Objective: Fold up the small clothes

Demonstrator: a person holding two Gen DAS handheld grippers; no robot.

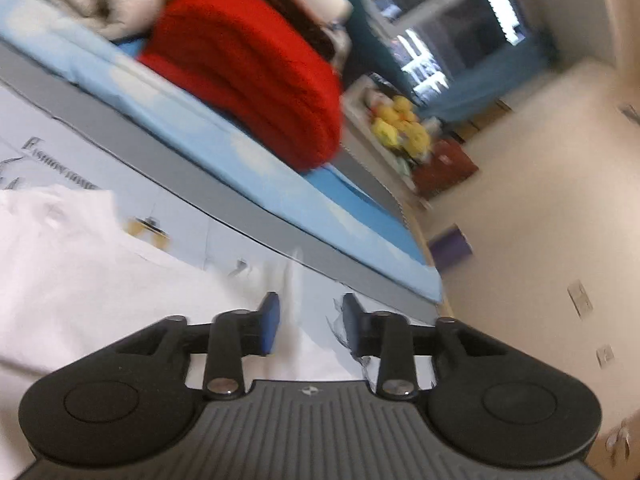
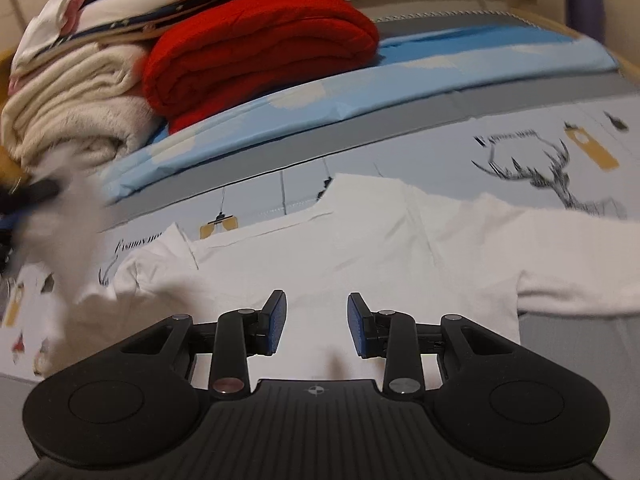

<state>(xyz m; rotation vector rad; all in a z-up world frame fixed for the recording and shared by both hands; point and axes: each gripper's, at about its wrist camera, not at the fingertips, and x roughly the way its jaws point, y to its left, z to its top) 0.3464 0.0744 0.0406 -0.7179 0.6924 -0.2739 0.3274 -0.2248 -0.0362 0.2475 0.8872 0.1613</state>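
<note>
A small white long-sleeved top point(image 2: 360, 248) lies spread flat on a printed bed sheet point(image 2: 540, 148), its sleeves out to either side. My right gripper point(image 2: 316, 322) is open and empty just above the top's lower body. My left gripper point(image 1: 310, 322) is open; a raised ridge of white cloth point(image 1: 292, 292) stands between its jaws, and more of the white top point(image 1: 68, 272) lies at the left. In the right wrist view the left gripper point(image 2: 32, 196) is a dark blur at the far left with the left sleeve point(image 2: 76, 248) lifted near it.
A folded red blanket point(image 2: 256, 48) and a pile of cream blankets point(image 2: 68, 108) with more clothes sit behind on a blue cloud-print sheet point(image 2: 360, 96). Yellow soft toys point(image 1: 400, 128) stand on a shelf beyond the bed. The sheet carries a deer print point(image 2: 548, 176).
</note>
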